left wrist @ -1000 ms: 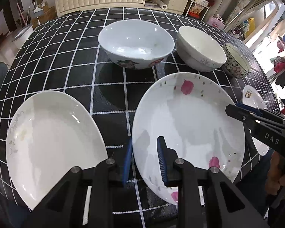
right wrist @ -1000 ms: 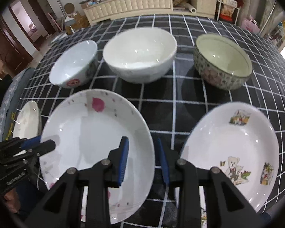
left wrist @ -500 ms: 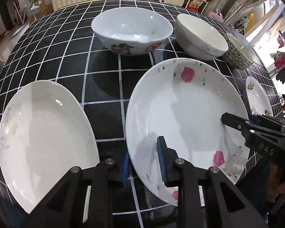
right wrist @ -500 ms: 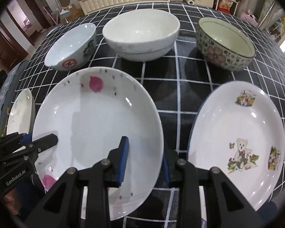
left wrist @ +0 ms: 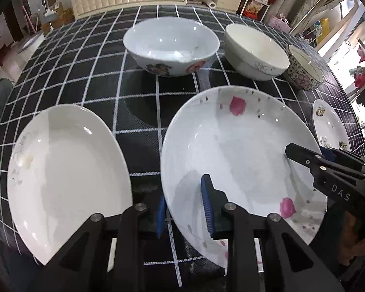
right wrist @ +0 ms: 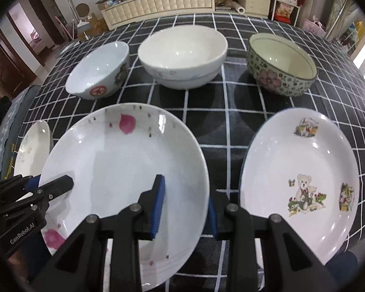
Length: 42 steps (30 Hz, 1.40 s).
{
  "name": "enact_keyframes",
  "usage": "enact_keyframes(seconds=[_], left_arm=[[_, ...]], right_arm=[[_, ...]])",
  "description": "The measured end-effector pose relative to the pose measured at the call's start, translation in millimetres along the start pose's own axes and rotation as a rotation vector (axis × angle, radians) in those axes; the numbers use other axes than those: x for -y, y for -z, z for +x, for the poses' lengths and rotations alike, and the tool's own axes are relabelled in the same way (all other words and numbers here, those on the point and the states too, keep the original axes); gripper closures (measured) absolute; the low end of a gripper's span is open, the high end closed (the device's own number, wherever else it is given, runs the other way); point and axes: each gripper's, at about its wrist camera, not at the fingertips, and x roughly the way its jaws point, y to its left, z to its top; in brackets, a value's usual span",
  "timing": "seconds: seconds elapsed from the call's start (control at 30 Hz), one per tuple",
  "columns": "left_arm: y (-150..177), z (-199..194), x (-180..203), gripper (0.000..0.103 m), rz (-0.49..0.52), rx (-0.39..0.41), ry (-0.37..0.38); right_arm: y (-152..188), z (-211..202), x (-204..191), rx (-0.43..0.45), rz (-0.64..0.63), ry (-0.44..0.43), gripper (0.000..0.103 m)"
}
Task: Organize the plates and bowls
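Risk noted: I had both the left hand-held gripper (left wrist: 185, 206) and the right hand-held gripper (right wrist: 185, 206) pinching opposite rims of the pink-flowered plate (left wrist: 236, 150); uneven pull could have slipped it onto the tabletop (left wrist: 143, 126).

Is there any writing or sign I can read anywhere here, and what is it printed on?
"DAS": on the black body of the right claw, seen from the left wrist camera.
"GenRobot.AI": on the black body of the left claw, seen from the right wrist camera.
A red round emblem, its mark unreadable: on the outside of the blue-white bowl.
Boxes and packages on the far shelves: print too small and blurred to read.
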Motion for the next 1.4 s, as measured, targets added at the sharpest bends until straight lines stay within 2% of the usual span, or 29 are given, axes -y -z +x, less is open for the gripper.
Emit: enact_keyframes(seconds=[0.27, 0.6, 1.13, 1.4], left_arm=[[3.1, -23.9, -11.0, 0.079, -0.012, 0.057, -0.018], [20.4, -54.7, -47.3, 0.079, -0.068, 0.095, -0.046], [59.6, -86.2, -132.6, 0.079, -0.198, 0.114, -0.117], [67.8, -88.7, -162.5, 0.079, -0.242, 0.107, -0.129]], right_arm=[[-2.2, -14.1, -18.3, 0.034, -0.023, -0.021, 0.067], [-4.3, -16.1, -61.8, 0.046, -0.086, -0.053, 0.067], [-2.6, 9.4, -152.6, -0.005, -0.218, -0.087, 0.067], [1.4, 23.4, -178.3, -0.042, -0.247, -0.081, 0.067]])
